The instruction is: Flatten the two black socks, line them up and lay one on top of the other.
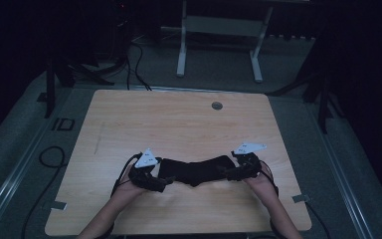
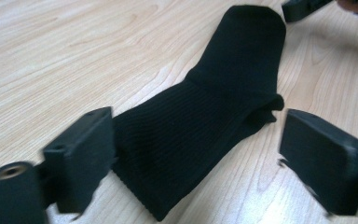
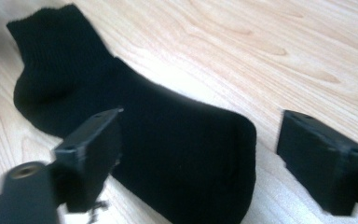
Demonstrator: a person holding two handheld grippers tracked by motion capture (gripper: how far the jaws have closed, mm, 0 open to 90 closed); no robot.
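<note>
A black sock (image 1: 196,169) lies flat on the wooden table (image 1: 179,119), stretched sideways between my two grippers. My left gripper (image 1: 165,183) stands open at its left end. In the left gripper view the ribbed cuff of the sock (image 2: 214,107) lies between the wide-spread jaws of the left gripper (image 2: 196,140), untouched by them. My right gripper (image 1: 227,173) is open at the sock's right end. In the right gripper view the rounded toe of the sock (image 3: 158,130) rests between the parted jaws of the right gripper (image 3: 203,140), with no pad pressing it.
A round grommet (image 1: 217,105) sits near the table's far edge. Beyond the table stand the white legs of another desk (image 1: 181,50), and cables (image 1: 49,157) lie on the grey floor at the left. The room around is dark.
</note>
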